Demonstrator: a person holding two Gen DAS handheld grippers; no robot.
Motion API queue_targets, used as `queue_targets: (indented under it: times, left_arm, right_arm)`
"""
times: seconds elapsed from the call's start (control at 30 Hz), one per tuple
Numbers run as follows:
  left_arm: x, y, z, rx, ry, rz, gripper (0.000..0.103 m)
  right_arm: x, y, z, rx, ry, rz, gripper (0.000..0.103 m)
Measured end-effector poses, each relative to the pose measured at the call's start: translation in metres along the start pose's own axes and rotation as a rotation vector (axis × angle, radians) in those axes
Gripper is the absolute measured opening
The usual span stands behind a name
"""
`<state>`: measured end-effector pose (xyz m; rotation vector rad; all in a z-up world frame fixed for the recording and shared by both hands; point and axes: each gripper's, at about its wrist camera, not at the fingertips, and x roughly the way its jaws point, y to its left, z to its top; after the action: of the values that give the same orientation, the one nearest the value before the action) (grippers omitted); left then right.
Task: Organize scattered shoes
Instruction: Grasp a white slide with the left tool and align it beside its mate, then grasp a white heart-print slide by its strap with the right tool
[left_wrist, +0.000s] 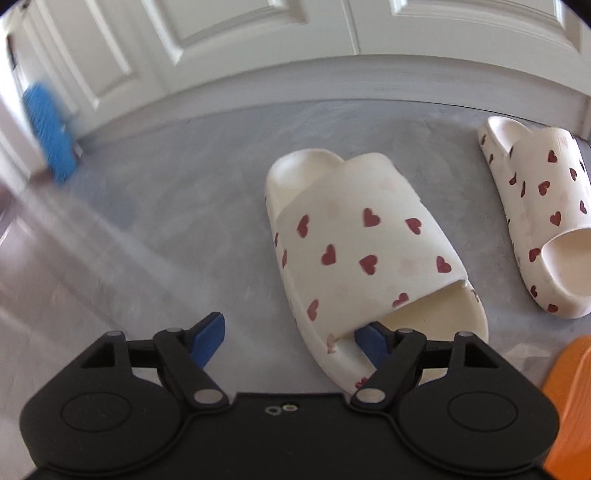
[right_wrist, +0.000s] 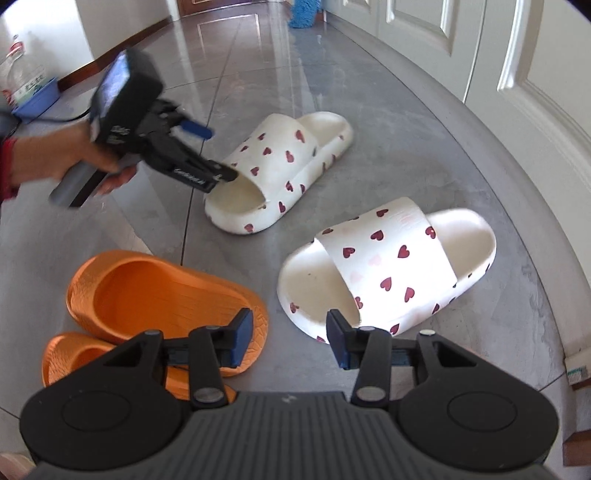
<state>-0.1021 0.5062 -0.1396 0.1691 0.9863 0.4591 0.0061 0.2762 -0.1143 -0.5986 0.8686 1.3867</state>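
Two cream moulded-foam slide sandals printed with dark red hearts are lying on the grey polished floor tiles (right_wrist: 332, 55) in front of white panelled doors (right_wrist: 480, 55) — the farther slide (right_wrist: 280, 173) angled with its toe opening toward the left gripper (right_wrist: 216, 153), the nearer slide (right_wrist: 388, 273) sitting just beyond the right gripper (right_wrist: 290, 338). A pair of orange textured rubber clogs (right_wrist: 147, 295) is resting beside the nearer slide, one clog overlapping the other. A person's hand (right_wrist: 74, 158) is holding the left gripper with its jaws standing apart; in the left wrist view one blue pad (left_wrist: 373, 341) is sitting inside the toe opening of the farther slide (left_wrist: 354, 251) and the other pad (left_wrist: 208, 343) is hanging clear over bare floor, so nothing is clamped. The right gripper's jaws are also parted and empty, its blue pads (right_wrist: 242, 338) hovering just short of the nearer slide's toe rim. These slides are looking light, thick-soled and springy — likely to squash a little under the pads but not to break, and their smooth skin may be sliding on the glossy tiles when nudged. The wide strap edge at the toe opening, or the sole's side wall, is offering the surest place to pinch. A blue fuzzy mop head (right_wrist: 304, 14) is standing far down the hallway.
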Motion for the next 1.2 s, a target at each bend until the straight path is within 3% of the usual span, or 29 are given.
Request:
queue_targets:
  times: [0.3,0.53,0.63,0.77,0.97,1.07,1.2]
  left_arm:
    - [0.039,-0.043,0.035,0.376,-0.142,-0.062,0.075]
    - [0.034,-0.053,0.029,0.416,-0.141,-0.102,0.068]
    - [0.026,-0.055,0.02,0.443,-0.157,-0.119,0.061]
    - [0.013,-0.053,0.012,0.472,-0.167,-0.164,0.06]
    - [-0.017,-0.031,-0.001,0.209,-0.202,-0.203,0.063]
    - [-0.038,-0.019,-0.014,0.033,-0.216,-0.192,0.064]
    - [-0.075,-0.015,-0.04,-0.174,-0.273,-0.2,0.065]
  right_arm:
    - [-0.01,-0.003,-0.033,0.037,0.027,0.011,0.049]
    - [-0.013,-0.013,-0.053,0.101,0.046,0.01,0.05]
    - [-0.015,-0.019,-0.045,0.103,0.005,-0.002,0.05]
    - [-0.012,-0.032,-0.015,0.115,-0.069,0.002,0.05]
    - [0.014,-0.046,0.052,0.128,-0.183,0.032,0.05]
    - [0.042,-0.046,0.097,-0.003,-0.171,0.051,0.05]
    - [0.074,-0.044,0.146,-0.189,-0.091,0.11,0.052]
